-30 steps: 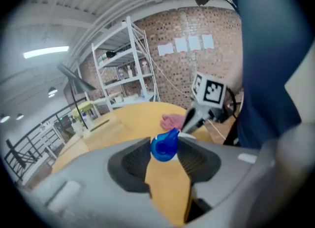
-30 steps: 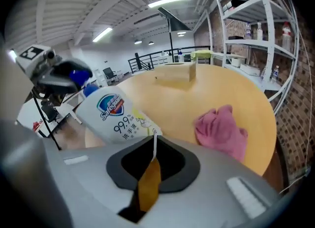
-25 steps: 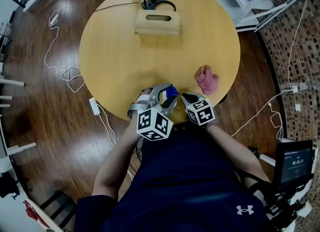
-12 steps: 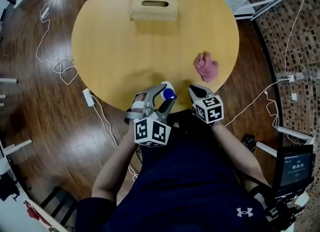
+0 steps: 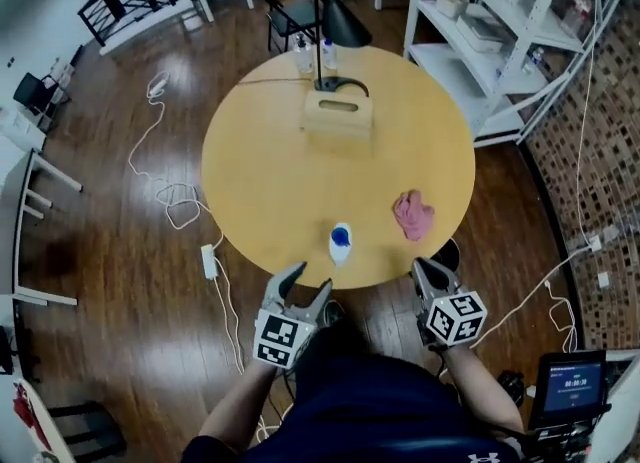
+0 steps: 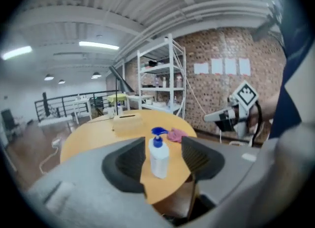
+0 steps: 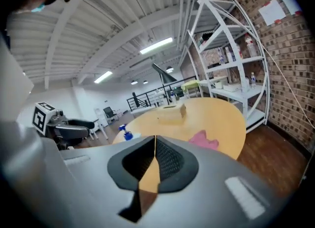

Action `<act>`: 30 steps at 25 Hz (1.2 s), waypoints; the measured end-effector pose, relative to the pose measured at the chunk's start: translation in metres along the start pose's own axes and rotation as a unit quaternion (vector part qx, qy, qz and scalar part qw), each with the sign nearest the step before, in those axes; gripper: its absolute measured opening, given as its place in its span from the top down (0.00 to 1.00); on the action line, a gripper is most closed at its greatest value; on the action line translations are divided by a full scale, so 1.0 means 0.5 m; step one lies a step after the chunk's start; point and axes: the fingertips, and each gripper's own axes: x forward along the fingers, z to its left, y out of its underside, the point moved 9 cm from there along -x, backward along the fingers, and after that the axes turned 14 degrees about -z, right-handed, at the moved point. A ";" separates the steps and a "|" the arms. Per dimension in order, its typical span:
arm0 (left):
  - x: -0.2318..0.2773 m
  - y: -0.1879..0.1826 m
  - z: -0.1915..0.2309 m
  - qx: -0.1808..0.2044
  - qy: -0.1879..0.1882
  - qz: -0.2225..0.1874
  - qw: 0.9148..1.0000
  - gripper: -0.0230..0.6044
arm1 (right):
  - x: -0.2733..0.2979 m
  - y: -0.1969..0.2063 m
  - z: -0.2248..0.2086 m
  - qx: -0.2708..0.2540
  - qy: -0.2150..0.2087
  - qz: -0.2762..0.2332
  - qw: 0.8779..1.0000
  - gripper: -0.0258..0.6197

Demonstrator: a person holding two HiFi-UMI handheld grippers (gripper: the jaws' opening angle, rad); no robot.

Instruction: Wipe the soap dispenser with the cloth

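Observation:
A white soap dispenser (image 5: 340, 243) with a blue pump stands upright near the front edge of the round wooden table (image 5: 270, 171). The crumpled pink cloth (image 5: 413, 215) lies to its right. My left gripper (image 5: 308, 283) hangs off the table's front edge. Its jaws have just been opening and now stand apart with nothing between them. In the left gripper view the dispenser (image 6: 158, 157) shows beyond the open left gripper (image 6: 162, 146), untouched. My right gripper (image 5: 428, 271) is off the table below the cloth. In its own view the right gripper (image 7: 155, 160) is shut and empty, with the cloth (image 7: 204, 140) ahead.
A wooden tissue box (image 5: 338, 111), a black desk lamp (image 5: 335, 16) and two small bottles (image 5: 312, 51) stand at the table's far side. White shelving (image 5: 480, 11) rises at the back right. Cables (image 5: 165, 191) and a power strip (image 5: 210, 261) lie on the wooden floor.
The left gripper has let go of the dispenser, which now stands on the table. Both grippers have drawn back past the table's front edge, and the head view has pulled back.

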 end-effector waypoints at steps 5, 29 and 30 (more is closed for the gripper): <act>-0.076 0.005 -0.204 -0.152 -0.010 -0.080 0.985 0.71 | -0.154 -0.013 0.104 -0.038 -0.085 -0.074 0.993 0.94; -0.273 -0.019 -0.304 -0.110 0.019 -0.071 0.991 0.75 | -0.313 -0.011 0.381 -0.139 -0.079 -0.148 0.976 0.94; -0.277 -0.024 -0.297 -0.109 0.019 -0.074 0.991 0.75 | -0.313 -0.016 0.383 -0.141 -0.075 -0.151 0.976 0.94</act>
